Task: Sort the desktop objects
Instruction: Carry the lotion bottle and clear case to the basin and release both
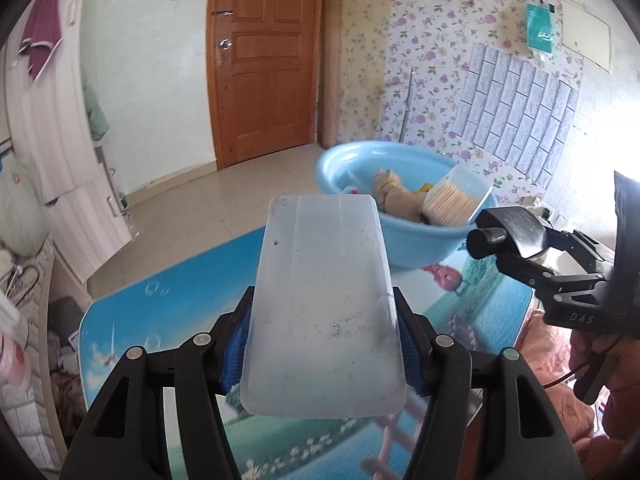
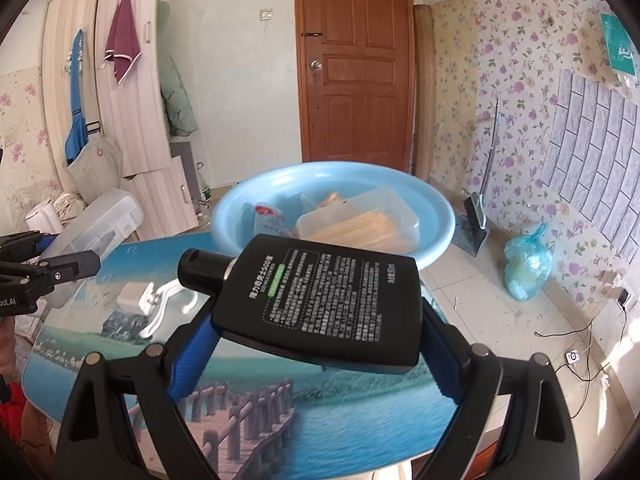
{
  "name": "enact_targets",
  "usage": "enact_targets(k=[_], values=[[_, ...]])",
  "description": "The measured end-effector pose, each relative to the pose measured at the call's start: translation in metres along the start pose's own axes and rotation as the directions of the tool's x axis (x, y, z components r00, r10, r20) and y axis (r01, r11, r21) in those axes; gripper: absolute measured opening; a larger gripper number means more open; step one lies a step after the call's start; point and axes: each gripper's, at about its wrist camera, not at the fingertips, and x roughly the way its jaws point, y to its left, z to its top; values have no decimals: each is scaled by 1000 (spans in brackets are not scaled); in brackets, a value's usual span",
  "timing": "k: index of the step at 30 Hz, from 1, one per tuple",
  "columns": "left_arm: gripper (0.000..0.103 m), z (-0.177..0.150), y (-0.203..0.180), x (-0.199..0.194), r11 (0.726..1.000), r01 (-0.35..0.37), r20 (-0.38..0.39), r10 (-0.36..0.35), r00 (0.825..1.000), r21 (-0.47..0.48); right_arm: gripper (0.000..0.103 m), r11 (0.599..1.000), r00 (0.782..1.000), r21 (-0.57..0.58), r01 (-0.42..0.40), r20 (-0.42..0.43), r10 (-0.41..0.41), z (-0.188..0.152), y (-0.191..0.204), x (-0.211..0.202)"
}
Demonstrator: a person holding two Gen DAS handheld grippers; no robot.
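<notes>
The black flat bottle (image 2: 320, 300), clamped in the right gripper (image 2: 316, 344), should clear the blue basin (image 2: 436, 208) rim before release, while the left gripper (image 1: 324, 352) grips the translucent box (image 1: 324, 304).

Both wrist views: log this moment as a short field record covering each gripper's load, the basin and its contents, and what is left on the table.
left gripper: shut on translucent plastic box, held above the table
right gripper: shut on flat black bottle, cap pointing left
blue basin: on the table's far edge
basin contents: clear box of cotton swabs, tan plush toy, red-and-white packet
left on table: white charger
table: glossy landscape-print top
</notes>
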Motion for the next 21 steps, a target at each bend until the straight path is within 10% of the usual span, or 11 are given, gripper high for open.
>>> enact_targets(k=[21], values=[[61,73,-66,108,990,93,-67,-86,994,109,93,1000,1000,-5,-1,23,1,44,-40,65]])
